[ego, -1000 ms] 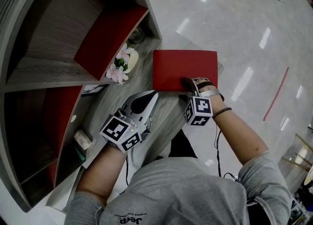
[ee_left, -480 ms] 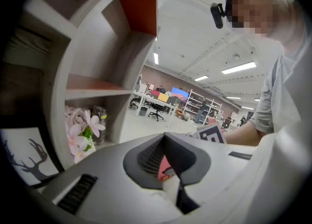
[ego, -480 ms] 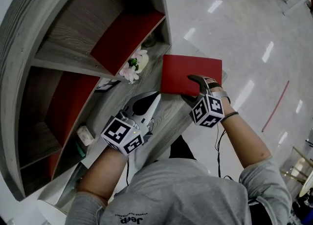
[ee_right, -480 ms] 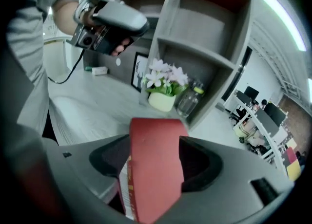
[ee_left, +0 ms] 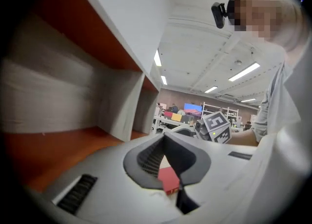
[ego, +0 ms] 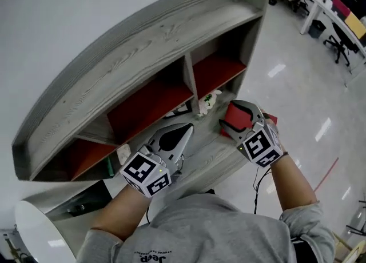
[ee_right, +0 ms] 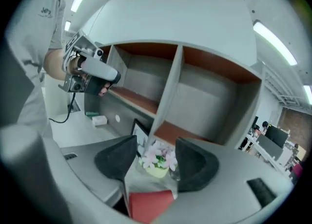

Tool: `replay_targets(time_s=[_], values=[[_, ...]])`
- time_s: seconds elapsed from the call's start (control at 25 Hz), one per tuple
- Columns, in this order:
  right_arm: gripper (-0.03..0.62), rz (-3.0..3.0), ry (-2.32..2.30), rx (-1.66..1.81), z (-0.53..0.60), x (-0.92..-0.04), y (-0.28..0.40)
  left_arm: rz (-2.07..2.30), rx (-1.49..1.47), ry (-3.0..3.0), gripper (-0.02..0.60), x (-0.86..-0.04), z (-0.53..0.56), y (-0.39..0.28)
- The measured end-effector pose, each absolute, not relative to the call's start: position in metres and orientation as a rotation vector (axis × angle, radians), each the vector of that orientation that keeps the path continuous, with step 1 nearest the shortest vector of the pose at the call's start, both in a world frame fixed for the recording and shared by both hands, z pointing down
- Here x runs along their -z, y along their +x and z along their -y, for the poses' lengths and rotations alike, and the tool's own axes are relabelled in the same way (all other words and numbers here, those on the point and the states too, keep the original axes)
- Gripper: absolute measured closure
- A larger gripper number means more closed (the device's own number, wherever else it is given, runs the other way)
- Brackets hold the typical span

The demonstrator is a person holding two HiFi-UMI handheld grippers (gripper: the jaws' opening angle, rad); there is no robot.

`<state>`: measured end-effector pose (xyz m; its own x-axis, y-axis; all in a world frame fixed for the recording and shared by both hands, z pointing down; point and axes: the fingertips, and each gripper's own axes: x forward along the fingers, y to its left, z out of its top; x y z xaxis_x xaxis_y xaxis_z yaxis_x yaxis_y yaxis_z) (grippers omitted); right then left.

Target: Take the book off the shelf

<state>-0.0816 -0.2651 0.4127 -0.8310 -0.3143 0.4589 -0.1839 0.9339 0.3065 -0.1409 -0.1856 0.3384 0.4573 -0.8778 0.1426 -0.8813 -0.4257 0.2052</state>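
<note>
Now R tongs (ego: 233,116) shifted over book (ee_right: 148,206), spread but closing, book unpinched; L tongs (ego: 187,129) pressed together.

Head view: I'm getting bright, even overhead light; glare patches streaking floor (ego: 323,128) well right of left gripper (ego: 186,130) fingers. Shelf (ego: 143,67) bays beyond fingertips sitting in shade. Left gripper view: I'm seeing shelf wall left of fingers (ee_left: 146,162) smearing with motion blur, ceiling strips (ee_left: 243,72) above fingers glowing. Both gripper views bowing, darkening at edges.
</note>
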Motion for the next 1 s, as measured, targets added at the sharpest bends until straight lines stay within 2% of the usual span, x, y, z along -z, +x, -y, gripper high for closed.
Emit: replay_targets(time_s=[0.16, 0.44, 1.0], values=[[0.393, 2.664, 0.295, 0.301, 0.226, -0.360, -0.123, 1.647, 0.048, 2.423, 0.554, -0.293, 0.132, -0.181], [0.430, 2.784, 0.127, 0.297, 0.149, -0.302, -0.202, 1.881, 0.121, 2.347, 0.554, -0.243, 0.030, -0.258], [0.497, 2.863, -0.161, 0.338, -0.022, -0.264, -0.325, 2.251, 0.200, 2.111, 0.554, -0.209, -0.172, -0.383]])
